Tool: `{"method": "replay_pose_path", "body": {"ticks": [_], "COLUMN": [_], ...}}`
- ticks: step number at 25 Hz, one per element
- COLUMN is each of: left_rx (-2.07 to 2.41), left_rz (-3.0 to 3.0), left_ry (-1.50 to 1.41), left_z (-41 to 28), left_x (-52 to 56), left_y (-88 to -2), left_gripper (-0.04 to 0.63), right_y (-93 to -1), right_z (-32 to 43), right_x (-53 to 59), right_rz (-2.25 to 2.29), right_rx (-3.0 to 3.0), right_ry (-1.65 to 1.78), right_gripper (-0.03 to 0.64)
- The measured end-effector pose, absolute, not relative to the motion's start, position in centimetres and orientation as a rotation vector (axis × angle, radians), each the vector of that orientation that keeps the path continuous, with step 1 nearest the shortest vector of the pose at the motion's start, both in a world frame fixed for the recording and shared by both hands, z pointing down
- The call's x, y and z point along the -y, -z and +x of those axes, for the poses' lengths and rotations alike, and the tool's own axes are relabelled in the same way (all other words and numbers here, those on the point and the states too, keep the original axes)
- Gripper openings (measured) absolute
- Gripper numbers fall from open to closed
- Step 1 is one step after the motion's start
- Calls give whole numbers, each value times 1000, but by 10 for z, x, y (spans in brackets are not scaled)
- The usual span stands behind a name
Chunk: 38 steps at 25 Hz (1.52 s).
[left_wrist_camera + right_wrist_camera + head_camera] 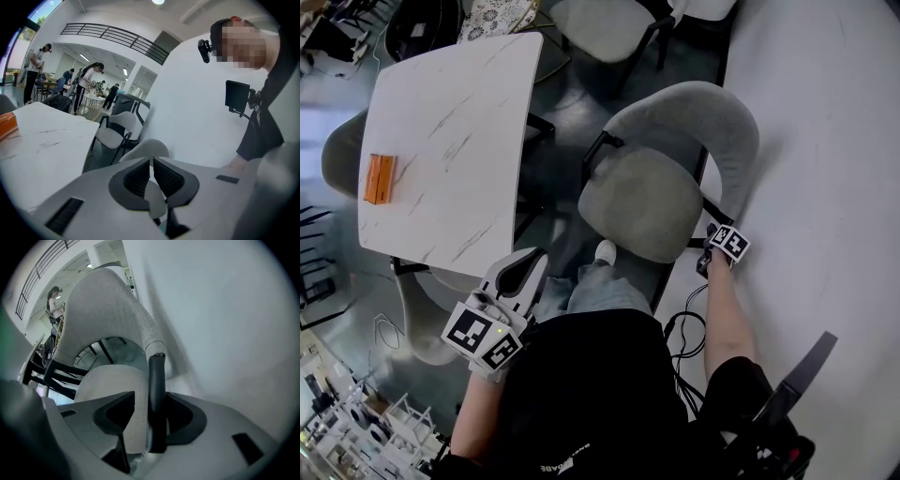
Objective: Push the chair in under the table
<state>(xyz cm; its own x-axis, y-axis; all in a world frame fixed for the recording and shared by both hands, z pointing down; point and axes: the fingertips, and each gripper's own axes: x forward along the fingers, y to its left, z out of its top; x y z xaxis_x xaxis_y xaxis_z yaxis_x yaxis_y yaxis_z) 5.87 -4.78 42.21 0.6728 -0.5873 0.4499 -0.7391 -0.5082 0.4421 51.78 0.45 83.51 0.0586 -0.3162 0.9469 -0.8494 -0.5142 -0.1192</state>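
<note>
Evidently pre-grasp: right claw (150, 401), jaws apart, straddled the chair's (647, 202) back post (156, 380); left claw (151, 176) was closed, empty. Next move likely required clamping, then pushing toward the tabletop (450, 141).

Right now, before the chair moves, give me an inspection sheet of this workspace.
Surface: white marble-look table.
Job's things: grey chair stands pulled out, apart from the table, its back near the white wall.
Clutter: one orange box on the table.
Grippers: left gripper shut, empty; right gripper open, the chair's black frame bar between its jaws.
Cables: black cables low down, near the right gripper.
Surroundings: other chairs around the table; people at far tables.
</note>
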Motion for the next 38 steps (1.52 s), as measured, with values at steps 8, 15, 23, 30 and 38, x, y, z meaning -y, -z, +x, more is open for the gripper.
{"method": "replay_pose_path", "body": {"ticks": [8, 15, 23, 30, 38], "left_rx": [1096, 1125, 1116, 1132, 1129], "left_rz": [2246, 2213, 2215, 2230, 2244], "left_ry": [-307, -284, -258, -245, -253], "left_z": [39, 25, 28, 29, 33], "left_x": [47, 44, 43, 37, 24], "left_y": [-421, -427, -426, -420, -416], "left_gripper": [8, 8, 8, 8, 8], "right_y": [-848, -846, -848, -849, -851], "right_z": [524, 526, 492, 458, 407], "right_x": [-11, -14, -20, -25, -24], "right_rz": [1912, 1942, 1980, 2030, 2065], "right_rx": [1073, 1053, 1036, 979, 959], "right_ry": [-1456, -1490, -1570, -1613, -1719], "right_gripper": [119, 82, 83, 83, 83]}}
